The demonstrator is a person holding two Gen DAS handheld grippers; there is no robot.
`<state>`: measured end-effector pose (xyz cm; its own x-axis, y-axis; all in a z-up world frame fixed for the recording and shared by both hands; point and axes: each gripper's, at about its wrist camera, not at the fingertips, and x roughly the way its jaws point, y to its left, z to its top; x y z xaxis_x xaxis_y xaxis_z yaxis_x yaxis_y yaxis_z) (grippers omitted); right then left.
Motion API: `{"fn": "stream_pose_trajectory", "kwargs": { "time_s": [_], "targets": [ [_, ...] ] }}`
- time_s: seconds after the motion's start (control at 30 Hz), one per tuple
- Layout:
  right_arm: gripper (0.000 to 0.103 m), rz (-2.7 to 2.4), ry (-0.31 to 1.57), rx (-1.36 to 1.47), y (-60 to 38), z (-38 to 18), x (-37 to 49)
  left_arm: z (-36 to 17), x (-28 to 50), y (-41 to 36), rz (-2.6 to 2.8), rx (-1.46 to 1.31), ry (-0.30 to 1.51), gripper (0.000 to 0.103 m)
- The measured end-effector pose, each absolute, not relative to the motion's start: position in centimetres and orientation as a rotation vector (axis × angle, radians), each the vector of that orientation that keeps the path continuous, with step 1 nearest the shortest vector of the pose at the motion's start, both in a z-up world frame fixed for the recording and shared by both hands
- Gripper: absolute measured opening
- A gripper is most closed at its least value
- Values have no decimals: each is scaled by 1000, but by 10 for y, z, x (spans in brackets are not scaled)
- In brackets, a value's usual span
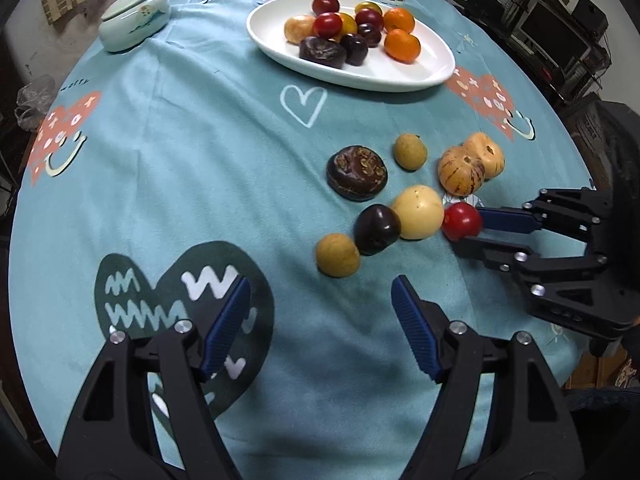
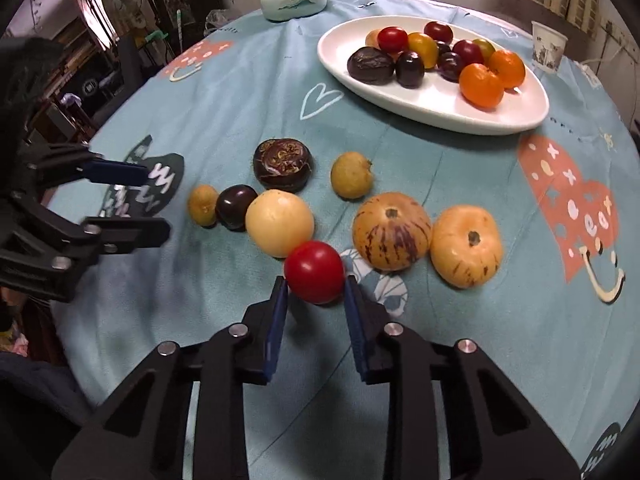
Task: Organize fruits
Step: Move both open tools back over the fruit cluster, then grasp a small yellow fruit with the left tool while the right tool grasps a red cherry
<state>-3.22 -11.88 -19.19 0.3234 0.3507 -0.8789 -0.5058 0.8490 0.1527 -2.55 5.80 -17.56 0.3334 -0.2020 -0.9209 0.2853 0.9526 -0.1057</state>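
Right gripper (image 2: 315, 294) closing around red tomato (image 2: 315, 271), touching pale yellow fruit (image 2: 279, 223), well short of white plate (image 2: 432, 110). Left gripper (image 1: 320, 316) wide open, empty. Likely risk: round tomato squirting out, nudging the yellow fruit.

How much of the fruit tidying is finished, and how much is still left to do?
About half done. The white plate already holds a pile of fruit, among them two oranges. Right now the right gripper has its fingers around the red tomato. The left gripper is open and holds nothing. Seven more fruits wait on the tablecloth, like the pale yellow one.
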Motion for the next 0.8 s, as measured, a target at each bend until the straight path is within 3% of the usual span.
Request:
{"fn": "stream_pose_trajectory", "kwargs": {
  "time_s": [0.13, 0.2, 0.37, 0.8],
  "targets": [
    [28, 558, 1106, -125, -129, -185, -41, -187, -16, 54, -320, 96, 1204, 74],
    [28, 553, 1104, -102, -132, -183, -44, -192, -12, 54, -319, 103, 1213, 69],
    [28, 545, 1114, -83, -134, -183, -50, -196, -8, 53, -366, 85, 1230, 29],
    [28, 542, 1108, -74, -134, -180, -55, -153, -30, 49, -384, 89, 1123, 27]
  ]
}}
